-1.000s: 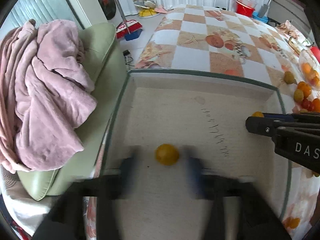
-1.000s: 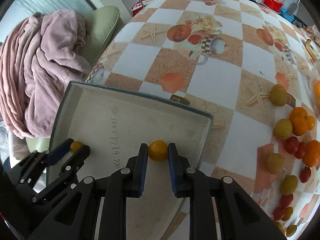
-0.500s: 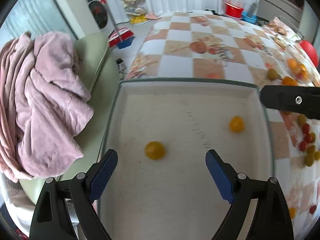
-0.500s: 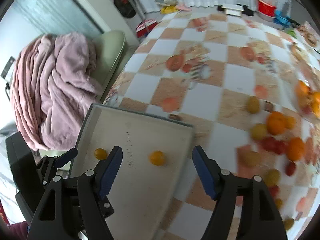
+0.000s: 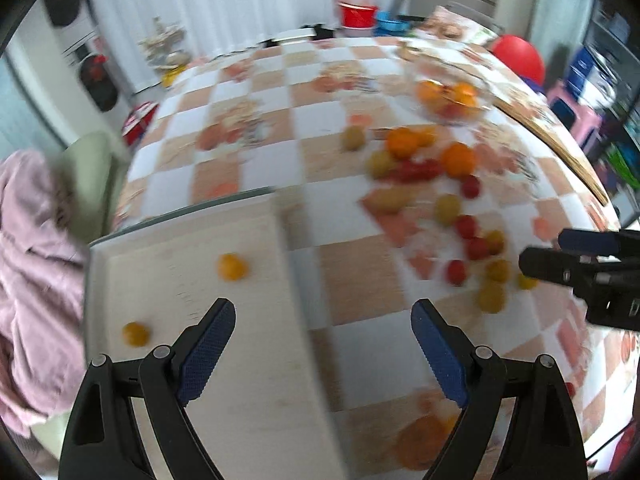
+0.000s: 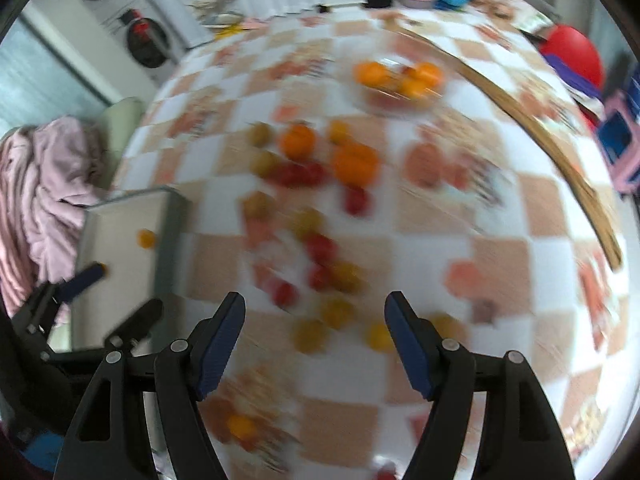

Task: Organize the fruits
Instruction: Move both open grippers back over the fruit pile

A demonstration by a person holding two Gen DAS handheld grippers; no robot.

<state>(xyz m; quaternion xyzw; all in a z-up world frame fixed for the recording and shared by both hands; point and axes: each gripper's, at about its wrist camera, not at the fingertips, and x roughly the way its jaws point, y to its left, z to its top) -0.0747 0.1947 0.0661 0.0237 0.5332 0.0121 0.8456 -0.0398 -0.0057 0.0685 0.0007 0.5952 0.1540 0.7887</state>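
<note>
A shallow white tray (image 5: 248, 360) lies at the table's left edge with two small orange fruits in it, one (image 5: 232, 267) farther in and one (image 5: 136, 334) near the left wall. The tray shows in the right wrist view (image 6: 120, 248) too. My left gripper (image 5: 322, 344) is open and empty above the tray's right rim. My right gripper (image 6: 314, 336) is open and empty above loose small fruits (image 6: 320, 256): red, yellow-green and orange ones scattered on the checked tablecloth. Both views are blurred by motion.
A glass bowl of oranges (image 6: 400, 80) stands farther back. A wooden stick (image 6: 540, 140) lies along the right side. A pink blanket on a green chair (image 5: 36, 272) is left of the table. A red ball (image 5: 518, 60) sits at the far right.
My right gripper opened and left its orange fruit in the tray. Both grippers then swung right, away from the tray toward the scattered fruits.
</note>
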